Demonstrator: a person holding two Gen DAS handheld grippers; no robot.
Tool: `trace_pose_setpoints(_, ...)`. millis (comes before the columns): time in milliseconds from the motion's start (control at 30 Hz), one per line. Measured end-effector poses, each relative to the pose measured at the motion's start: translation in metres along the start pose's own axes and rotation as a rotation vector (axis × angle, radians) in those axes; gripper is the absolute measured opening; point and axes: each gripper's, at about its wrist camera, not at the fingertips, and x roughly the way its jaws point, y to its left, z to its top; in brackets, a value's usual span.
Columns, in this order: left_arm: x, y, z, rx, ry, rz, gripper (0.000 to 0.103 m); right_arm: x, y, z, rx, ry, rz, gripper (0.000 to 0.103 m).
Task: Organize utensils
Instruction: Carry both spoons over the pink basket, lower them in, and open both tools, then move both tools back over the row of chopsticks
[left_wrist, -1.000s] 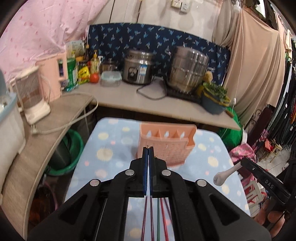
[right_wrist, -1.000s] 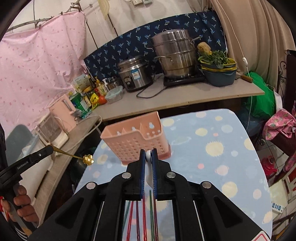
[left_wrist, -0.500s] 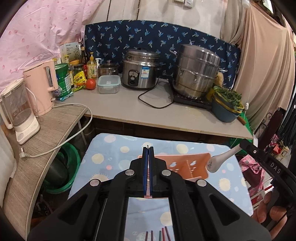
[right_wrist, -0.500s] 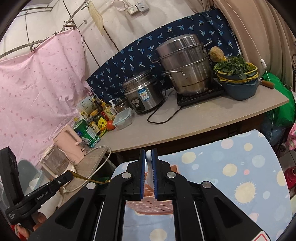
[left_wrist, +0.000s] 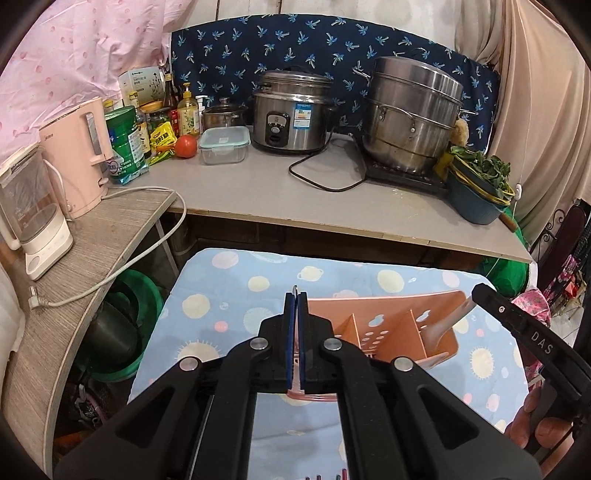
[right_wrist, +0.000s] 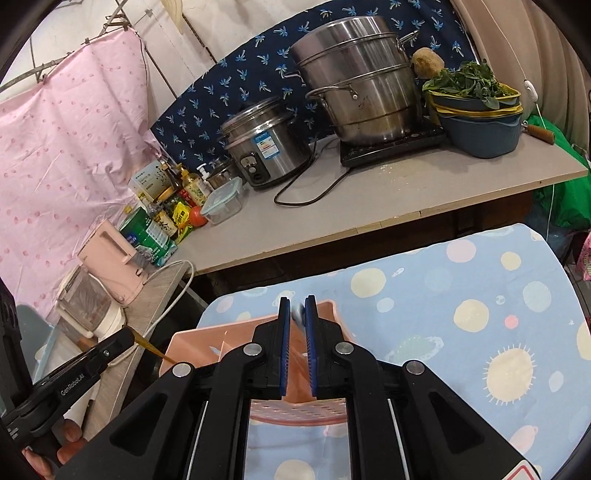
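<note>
We have both tongs over the pink caddy (left_wrist: 388, 298), which stands on the spotted blue cloth (left_wrist: 229, 295) just ahead of and below the tips, so the coming move turns on dropping each spoon straight down its own slot. The left tongs (left_wrist: 295, 295) are pressed together on the thin handle of a gold spoon (right_wrist: 149, 344). In the right view that handle slopes from the tips down towards the caddy's left end, and its lower end is hidden behind the right tongs' frame, so we cannot tell whether it is inside a compartment. The right tongs (right_wrist: 296, 302) are pinching the handle of a white spoon (left_wrist: 448, 322), which shows as a pale blur between the blue pads. In the left view its long axis runs down and leftward from the tips into the caddy's right-hand compartment, with the lower end below the rim. We judge the right hand the nearer to letting go, with the left needing to line its spoon up over a slot further left. As for writing, the right tongs read "DAS" and the left tongs read "GenRobot.AI". The rice cooker (left_wrist: 291, 118) has a blue and white sticker, and the green tin (left_wrist: 125, 144) and the kettle (left_wrist: 74, 155) carry print, all too small for us to read.
</note>
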Motion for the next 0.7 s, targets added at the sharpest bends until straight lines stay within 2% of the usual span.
trace_pose_setpoints(200, 0.000, 0.000, -0.004, -0.002, -0.008, 0.014, 0.005, -0.013, 0.006, 0.000, -0.017, -0.028, -0.021, 0.014)
trace_pose_setpoints(267, -0.002, 0.000, -0.005, -0.003, -0.012, 0.022, 0.019, -0.020, 0.008, -0.001, -0.020, -0.029, -0.023, 0.018)
trace_pose_setpoints(367, -0.014, 0.002, -0.010, -0.001, -0.038, 0.042, 0.035, -0.036, 0.014, -0.007, -0.047, -0.037, -0.040, 0.023)
trace_pose_setpoints(467, -0.029, 0.004, -0.019, 0.007, -0.055, 0.054, 0.041, -0.054, 0.020, -0.018, -0.079, -0.030, -0.061, 0.027)
trace_pose_setpoints(567, -0.045, 0.007, -0.032, 0.014, -0.058, 0.061, 0.042, -0.073, 0.024, -0.036, -0.107, -0.017, -0.102, 0.029)
trace_pose_setpoints(700, -0.066, 0.010, -0.063, 0.031, -0.042, 0.062, 0.043, -0.097, 0.024, -0.075, -0.154, 0.029, -0.153, 0.033)
